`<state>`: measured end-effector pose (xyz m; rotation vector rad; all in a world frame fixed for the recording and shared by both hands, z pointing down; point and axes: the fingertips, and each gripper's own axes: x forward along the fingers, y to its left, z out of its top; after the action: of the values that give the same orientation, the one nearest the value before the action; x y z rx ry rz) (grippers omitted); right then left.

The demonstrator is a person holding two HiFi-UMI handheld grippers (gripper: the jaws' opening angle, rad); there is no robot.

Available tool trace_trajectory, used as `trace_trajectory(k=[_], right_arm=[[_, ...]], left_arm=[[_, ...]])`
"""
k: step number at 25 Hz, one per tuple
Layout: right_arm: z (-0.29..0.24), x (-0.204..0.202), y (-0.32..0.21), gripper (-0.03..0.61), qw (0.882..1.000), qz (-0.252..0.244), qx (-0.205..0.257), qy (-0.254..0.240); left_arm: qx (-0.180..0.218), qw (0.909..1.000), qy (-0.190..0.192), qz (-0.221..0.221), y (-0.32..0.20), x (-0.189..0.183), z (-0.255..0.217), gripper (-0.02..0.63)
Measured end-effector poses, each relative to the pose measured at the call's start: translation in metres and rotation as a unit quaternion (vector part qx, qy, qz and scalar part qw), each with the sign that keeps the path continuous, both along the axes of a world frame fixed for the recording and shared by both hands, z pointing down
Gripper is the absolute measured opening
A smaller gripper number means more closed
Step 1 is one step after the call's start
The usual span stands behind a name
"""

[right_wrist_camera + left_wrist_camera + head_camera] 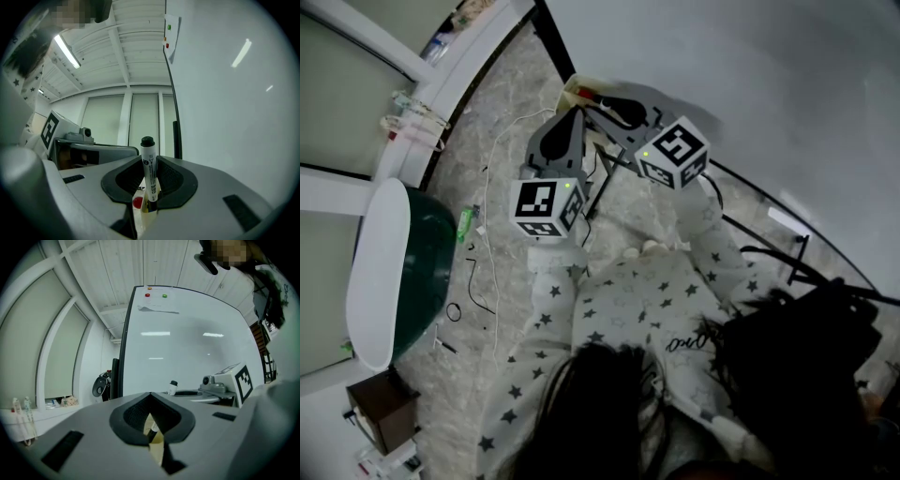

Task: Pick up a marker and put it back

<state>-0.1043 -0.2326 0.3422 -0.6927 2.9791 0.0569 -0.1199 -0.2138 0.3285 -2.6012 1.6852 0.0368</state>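
Both star-patterned sleeves (548,309) stretch toward the frame's upper middle, side by side, with the grippers level beside the whiteboard (225,93). The right gripper (149,161) pinches a black-capped marker (149,173), upright at its view's centre. The left gripper (151,401) shows jaws a narrow slit apart, gripping nothing visible.

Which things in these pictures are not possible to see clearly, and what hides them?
- Marker, right gripper view: lower end hidden between the right gripper pads; its print is too small.
- Tray, left gripper view: only a sliver shows between the left gripper's jaws.
- Floor clutter, head view: too small.
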Motion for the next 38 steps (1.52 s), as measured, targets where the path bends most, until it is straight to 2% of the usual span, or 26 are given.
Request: trace_trajectory(k=[7,23,28,35,38], right_arm=[[0.023,-0.005,0.000,0.078,0.999,0.006,0.011,0.029],[0.045,-0.011,0.004,0.078,1.000,0.005,0.001,0.026],[0.055,-0.011,0.003,0.078,0.999,0.009,-0.001,0.038],[0.046,-0.007,0.011,0.080,0.999,-0.002,0.012,0.041],[0.031,-0.004,0.016,0.080,1.000,-0.011,0.009,0.022]], left_arm=[[-0.007,0.9999,0.001,-0.014,-0.001,-0.004,0.015,0.000],[-0.014,0.9996,0.005,-0.023,0.000,-0.006,0.028,0.002],[-0.017,0.9996,0.005,-0.022,-0.001,-0.006,0.031,0.000],[-0.015,0.9997,0.008,-0.018,0.000,-0.003,0.031,0.000],[-0.009,0.9997,0.014,-0.017,0.004,-0.006,0.024,0.000]])
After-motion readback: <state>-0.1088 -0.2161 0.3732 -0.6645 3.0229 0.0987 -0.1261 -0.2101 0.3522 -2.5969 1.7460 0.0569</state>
